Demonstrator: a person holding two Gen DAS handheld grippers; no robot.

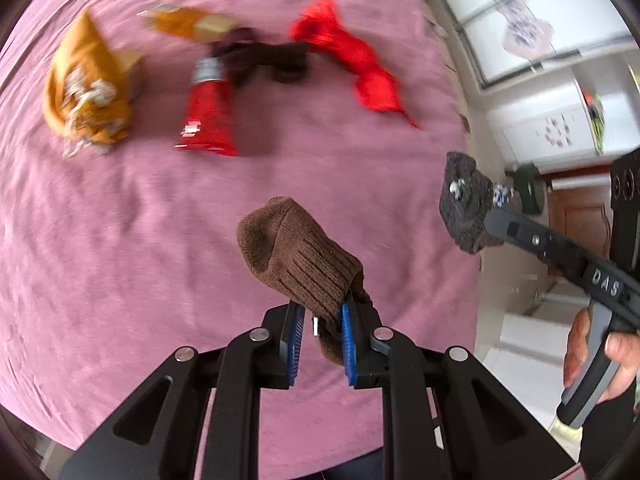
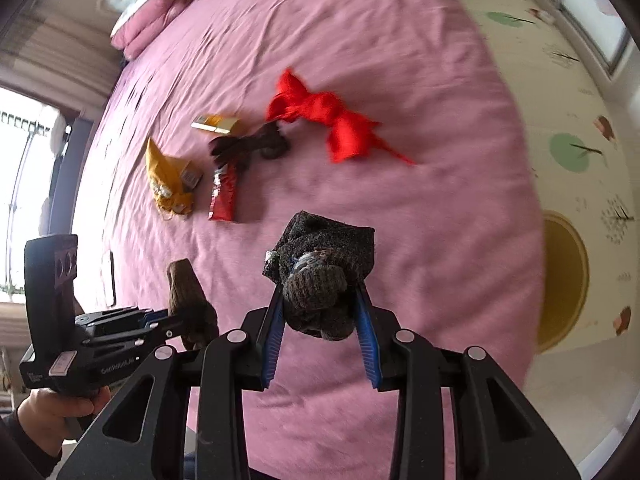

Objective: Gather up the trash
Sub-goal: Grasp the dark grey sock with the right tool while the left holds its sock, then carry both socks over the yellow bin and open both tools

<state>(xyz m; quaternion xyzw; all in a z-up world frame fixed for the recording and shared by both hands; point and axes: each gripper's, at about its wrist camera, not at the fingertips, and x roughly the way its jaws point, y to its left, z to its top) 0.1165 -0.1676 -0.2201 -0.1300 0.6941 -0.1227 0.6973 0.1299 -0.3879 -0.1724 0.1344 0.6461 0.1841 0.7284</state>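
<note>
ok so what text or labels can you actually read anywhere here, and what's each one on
"DAS" on the right gripper arm, seen from the left wrist view.
"GenROBOT", partly legible, on the left gripper body, seen from the right wrist view.
Print on the red wrapper and yellow snack bag: too blurred to read.

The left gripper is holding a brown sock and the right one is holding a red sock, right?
Not quite. The left gripper does hold the brown sock, but the right gripper holds a dark grey sock, not a red one. The right wrist view shows it.
</note>
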